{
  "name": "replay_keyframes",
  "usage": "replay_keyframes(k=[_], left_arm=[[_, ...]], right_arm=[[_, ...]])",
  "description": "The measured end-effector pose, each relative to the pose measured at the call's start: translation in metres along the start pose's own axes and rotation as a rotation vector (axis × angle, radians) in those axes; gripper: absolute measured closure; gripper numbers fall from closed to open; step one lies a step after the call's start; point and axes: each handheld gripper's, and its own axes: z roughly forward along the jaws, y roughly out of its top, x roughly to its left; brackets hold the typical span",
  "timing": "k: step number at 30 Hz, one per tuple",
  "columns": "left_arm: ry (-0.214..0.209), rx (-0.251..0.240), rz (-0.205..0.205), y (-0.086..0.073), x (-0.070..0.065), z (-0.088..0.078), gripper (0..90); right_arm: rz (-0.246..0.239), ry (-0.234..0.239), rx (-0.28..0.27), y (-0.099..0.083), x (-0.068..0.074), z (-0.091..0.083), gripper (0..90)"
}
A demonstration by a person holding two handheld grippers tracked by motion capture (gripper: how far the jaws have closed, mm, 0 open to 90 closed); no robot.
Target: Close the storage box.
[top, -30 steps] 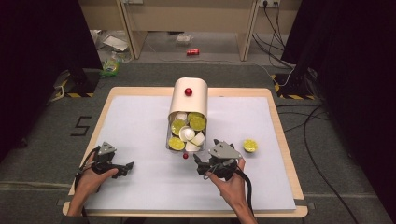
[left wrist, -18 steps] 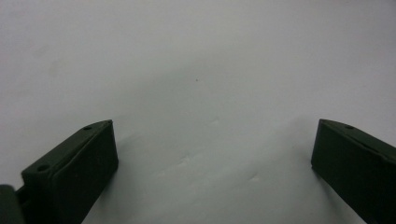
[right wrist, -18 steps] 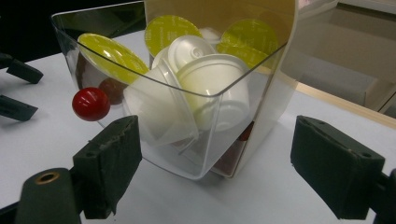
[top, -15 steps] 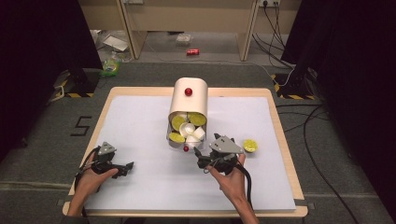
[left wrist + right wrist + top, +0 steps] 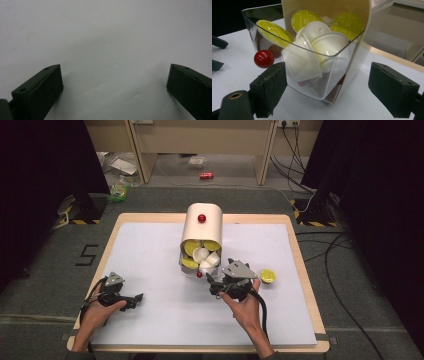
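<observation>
The wooden table with a white sheet cover (image 5: 150, 250) carries a cream round-topped capsule dispenser with a clear plastic drawer (image 5: 201, 232) at its far middle. The dispenser's long axis runs from the far edge toward the person, and the open drawer (image 5: 312, 72) points at the person, tilted out at the near end. The drawer holds white plastic capsules (image 5: 324, 47) and yellow-green foil-lidded capsules (image 5: 304, 18). A small red ball knob (image 5: 263, 59) sits at the drawer front. One loose yellow-green capsule (image 5: 267, 276) lies on the sheet to the right, just beside the right tool.

The right tool (image 5: 216, 285) is wide open, holds nothing, and stands just in front of the drawer, jaws either side of its lower corner. The left tool (image 5: 134, 299) is wide open, empty, well apart at the near left.

Judged step: closing on the drawer front. Centre the jaws on the clear wall, close squarely, and move along the long axis to avoid spilling capsules
</observation>
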Motion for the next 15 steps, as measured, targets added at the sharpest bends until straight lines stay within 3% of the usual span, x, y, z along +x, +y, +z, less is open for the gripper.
replay_keyframes(k=[15], left_arm=[[0.000,0.001,0.000,0.000,0.000,0.000,0.0]], right_arm=[[0.019,-0.022,-0.009,0.003,-0.007,0.013,16.1]])
